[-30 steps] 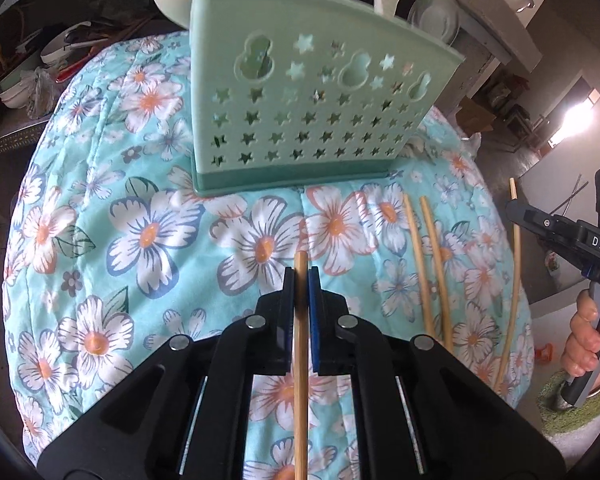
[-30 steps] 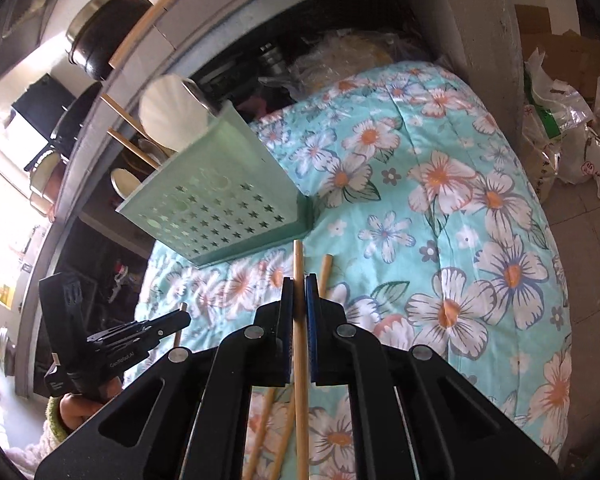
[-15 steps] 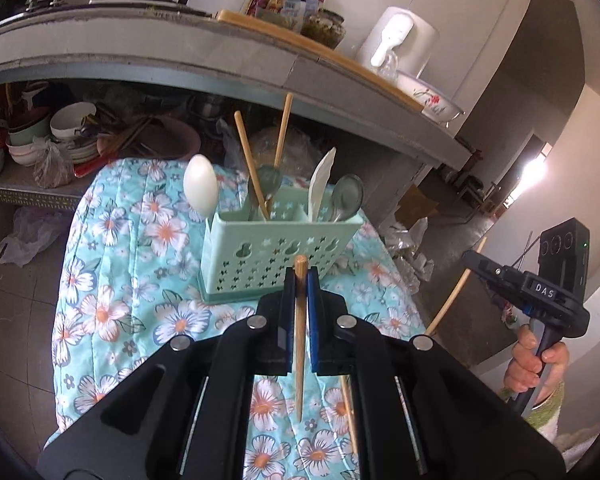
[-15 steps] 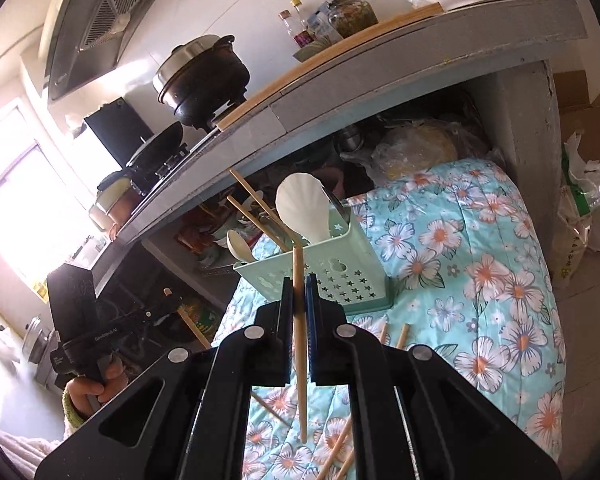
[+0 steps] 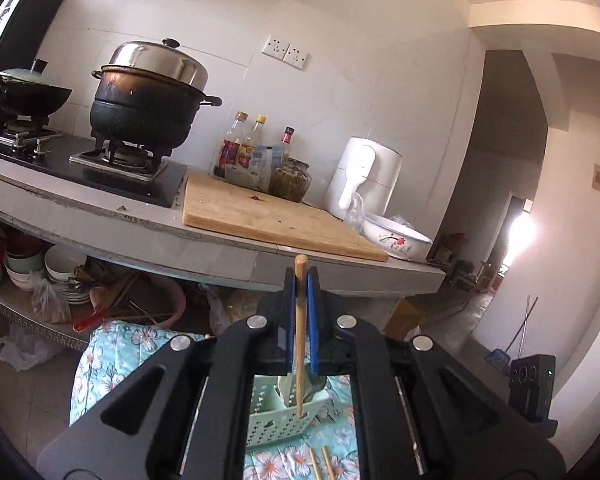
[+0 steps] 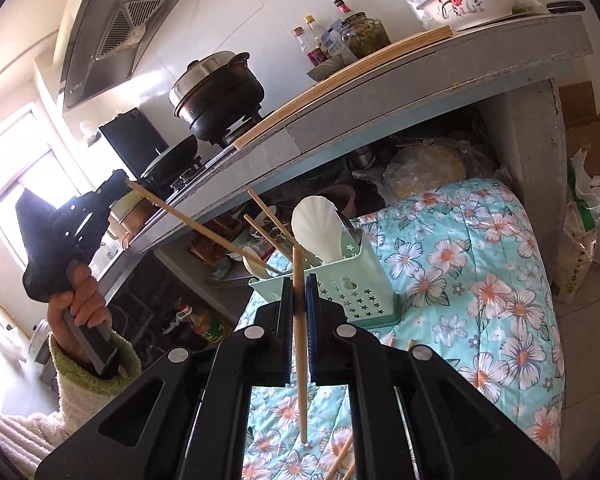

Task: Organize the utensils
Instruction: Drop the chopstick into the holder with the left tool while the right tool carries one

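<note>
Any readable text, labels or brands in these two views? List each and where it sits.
None can be read.
Sauce bottles: coloured labels, print too small.
Green-labelled bottle under the counter: blurred.
White sack on the floor: green print, not legible.
Left gripper: no marking legible.

The left tool [image 5: 300,280] has been raised and tilted up: the green utensil holder [image 5: 278,420], earlier filling the upper frame, is now seen small at the bottom. The right tool [image 6: 299,284] has also been lifted, its chopstick [image 6: 300,344] carried clear of the floral cloth [image 6: 480,280].
</note>
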The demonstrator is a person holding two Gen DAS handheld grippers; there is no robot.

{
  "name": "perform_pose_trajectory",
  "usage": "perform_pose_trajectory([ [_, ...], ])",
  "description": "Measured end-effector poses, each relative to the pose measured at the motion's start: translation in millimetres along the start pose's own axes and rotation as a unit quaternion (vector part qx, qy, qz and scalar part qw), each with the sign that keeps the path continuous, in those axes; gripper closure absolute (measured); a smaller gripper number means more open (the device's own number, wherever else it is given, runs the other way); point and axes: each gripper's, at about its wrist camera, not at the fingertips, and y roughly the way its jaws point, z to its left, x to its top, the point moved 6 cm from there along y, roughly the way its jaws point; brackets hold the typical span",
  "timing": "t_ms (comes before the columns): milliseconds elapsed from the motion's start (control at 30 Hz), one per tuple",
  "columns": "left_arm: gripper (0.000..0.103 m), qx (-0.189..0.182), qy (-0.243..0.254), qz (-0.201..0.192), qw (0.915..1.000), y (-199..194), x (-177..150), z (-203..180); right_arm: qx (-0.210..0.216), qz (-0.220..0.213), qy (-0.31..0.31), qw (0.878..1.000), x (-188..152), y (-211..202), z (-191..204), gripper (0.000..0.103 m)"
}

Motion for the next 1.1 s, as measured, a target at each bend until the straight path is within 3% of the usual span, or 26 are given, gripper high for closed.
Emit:
perform_pose_trajectory([
  [200,0.098,0.041,0.02,-0.016,0.9988,36.9,0.6,12.5,0.0,0.003,0.003,1.0,-1.0,0.9,-3.2,0.097],
  [500,0.098,0.061,0.003,0.016,0.998,81.5,-39.1,40.4,0.002,0.012,0.007,1.0,-2.2,7.4,-6.9,0.097],
  [933,0.098,0.033,-0.052,0.098,0.9933,108.7,-98.3,65.4,-0.004,0.018,0.002,1.0,-3.6,11.5,-3.5,0.097],
  [1000,0.094,0.026,-0.056,0.103,0.9927,105.5,-100.3,66.5,-0.006,0.017,0.001,1.0,-3.2,11.0,-2.0,0.097],
  [1100,0.078,0.022,-0.056,0.1,0.9932,96.4,-98.0,66.4,-0.009,0.016,-0.003,1.0,-2.3,10.8,0.6,0.097],
])
